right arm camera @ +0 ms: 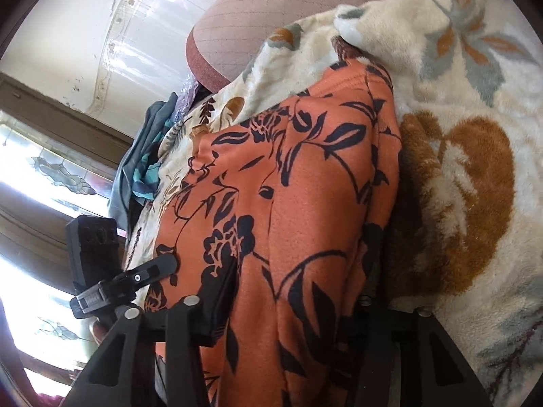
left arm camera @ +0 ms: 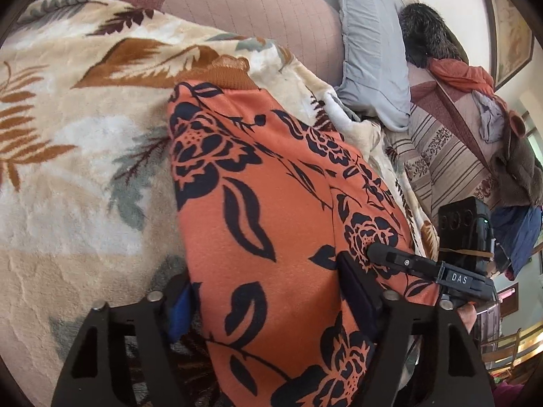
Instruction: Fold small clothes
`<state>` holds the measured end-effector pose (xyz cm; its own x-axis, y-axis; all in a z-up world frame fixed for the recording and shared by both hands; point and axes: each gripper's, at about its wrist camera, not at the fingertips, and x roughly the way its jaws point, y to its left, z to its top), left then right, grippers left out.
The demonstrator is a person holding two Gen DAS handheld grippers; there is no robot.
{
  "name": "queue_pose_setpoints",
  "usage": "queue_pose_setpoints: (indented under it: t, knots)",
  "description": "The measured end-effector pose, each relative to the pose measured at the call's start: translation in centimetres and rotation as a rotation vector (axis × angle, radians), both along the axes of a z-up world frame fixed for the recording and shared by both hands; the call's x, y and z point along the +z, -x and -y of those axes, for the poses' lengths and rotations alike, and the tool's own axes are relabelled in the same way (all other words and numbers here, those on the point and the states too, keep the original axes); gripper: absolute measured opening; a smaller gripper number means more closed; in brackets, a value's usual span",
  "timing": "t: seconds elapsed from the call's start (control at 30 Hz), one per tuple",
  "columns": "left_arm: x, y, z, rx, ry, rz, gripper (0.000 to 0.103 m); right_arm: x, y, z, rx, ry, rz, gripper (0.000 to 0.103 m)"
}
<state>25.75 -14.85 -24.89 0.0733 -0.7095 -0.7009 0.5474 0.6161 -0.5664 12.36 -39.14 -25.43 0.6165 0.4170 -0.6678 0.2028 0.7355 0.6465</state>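
Note:
An orange garment with a dark floral print lies on a cream leaf-patterned blanket; its ribbed brown hem is at the far end. My left gripper has its fingers spread wide on either side of the near end of the cloth, which runs between them. In the right wrist view the same garment fills the middle, and my right gripper likewise has its fingers wide apart with the cloth draped between and over them. Each view shows the other gripper's finger resting on the garment's edge.
A pink quilted headboard and a grey pillow lie beyond the garment. A pile of clothes sits at the far right. A window and bunched dark clothes are at the left of the right wrist view.

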Motion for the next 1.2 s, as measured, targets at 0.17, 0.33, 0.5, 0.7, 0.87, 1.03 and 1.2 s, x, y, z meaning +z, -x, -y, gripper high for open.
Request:
queue_pose_setpoints:
  t: [0.17,0.33,0.5,0.7,0.87,1.03,1.2]
  knots:
    - [1.6,0.8,-0.3,-0.004,0.004,0.071,0.057,2.4,0.5,-2.0,0.002,0.147,0.032,0.042]
    - [3.3,1.2,-1.2,0.011,0.028,0.099,0.055,4.9,1.2,-4.1,0.002,0.238,0.079,0.039]
    - [5.9,1.5,-3.3,0.049,0.080,0.140,0.055,7.1,1.6,-6.2,0.000,0.282,0.154,0.039]
    - [8.5,2.4,-6.3,0.082,0.089,0.221,0.055,9.2,1.8,-8.9,0.007,0.284,0.233,0.039]
    - [8.9,3.0,-9.3,0.111,0.073,0.247,0.055,9.6,1.2,-11.7,0.052,0.281,0.253,0.039]
    - [8.7,3.2,-11.5,0.127,0.046,0.253,0.055,9.3,0.7,-14.5,0.095,0.304,0.248,0.039]
    - [8.6,4.0,-12.4,0.124,0.023,0.269,0.055,8.8,0.6,-16.0,0.114,0.301,0.240,0.039]
